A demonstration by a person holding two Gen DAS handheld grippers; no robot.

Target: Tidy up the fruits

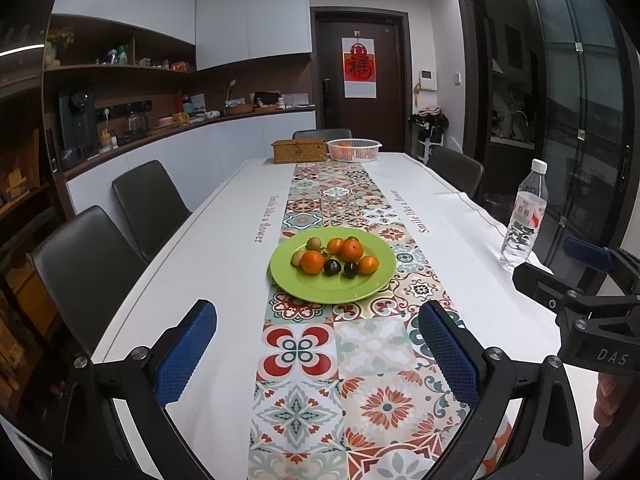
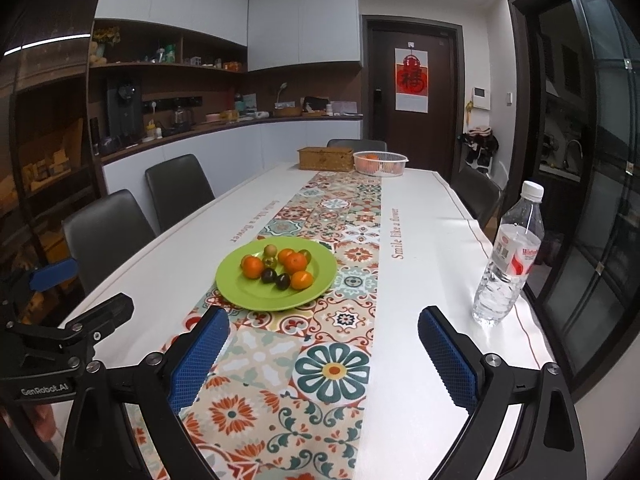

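Note:
A green plate (image 1: 360, 286) sits on the patterned table runner and holds several oranges (image 1: 352, 250), two dark plums (image 1: 332, 267) and small greenish fruits (image 1: 314, 243). It also shows in the right wrist view (image 2: 244, 294). A white slotted basket (image 1: 354, 149) with oranges stands at the table's far end (image 2: 380, 163). My left gripper (image 1: 318, 354) is open and empty, short of the plate. My right gripper (image 2: 324, 362) is open and empty, near the plate's right front. Each gripper shows at the other view's edge.
A clear water bottle (image 1: 524, 216) stands near the table's right edge (image 2: 508, 256). A woven box (image 1: 299, 149) sits beside the basket. Dark chairs (image 1: 150, 204) line the left side, and more stand at the far end and right. Counter and cabinets stand behind.

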